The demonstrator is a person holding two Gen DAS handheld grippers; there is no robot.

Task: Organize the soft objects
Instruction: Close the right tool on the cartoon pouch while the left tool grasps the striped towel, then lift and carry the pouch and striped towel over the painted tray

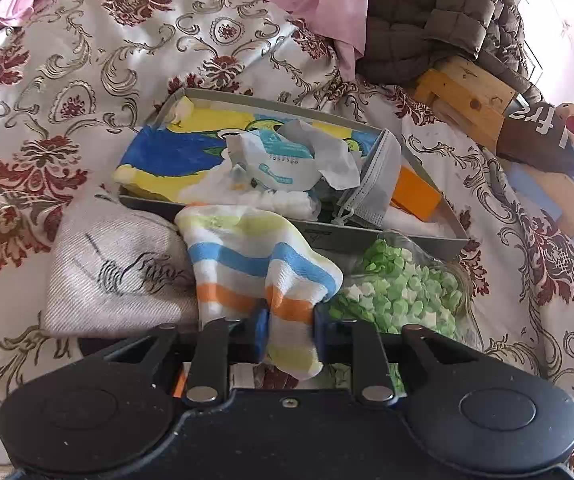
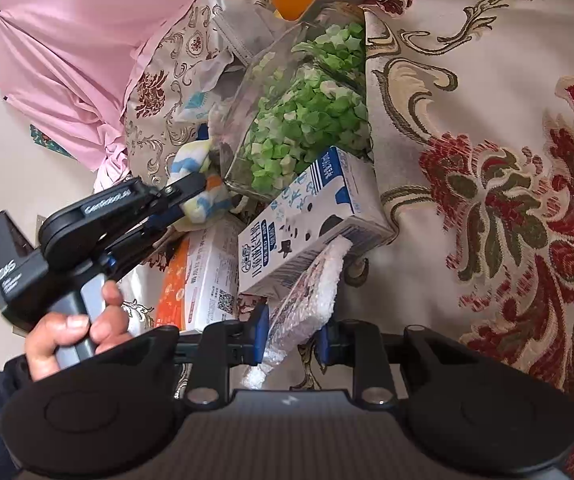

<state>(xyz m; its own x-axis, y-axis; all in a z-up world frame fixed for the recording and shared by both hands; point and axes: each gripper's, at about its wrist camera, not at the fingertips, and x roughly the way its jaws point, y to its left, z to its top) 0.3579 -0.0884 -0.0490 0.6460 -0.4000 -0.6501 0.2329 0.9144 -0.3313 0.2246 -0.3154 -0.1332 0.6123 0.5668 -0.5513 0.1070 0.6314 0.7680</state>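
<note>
Left wrist view: left gripper (image 1: 290, 330) jaws pinch striped sock (image 1: 259, 264), lengthwise toward tray (image 1: 367, 232).

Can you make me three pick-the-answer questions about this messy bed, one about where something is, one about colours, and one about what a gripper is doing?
1. Where is the face mask?
A. In the grey tray
B. On the knit hat
C. Under the jar

2. What colour are most of the paper stars?
A. Red
B. Green
C. Purple

3. What is the left gripper doing?
A. Hanging open over nothing
B. Holding the milk carton
C. Pinching the striped sock

Answers: 1 A, the mask leans inside the tray's rim. 2 B, the jar looks mostly green with a few white. 3 C, both pads press the sock's end.
</note>
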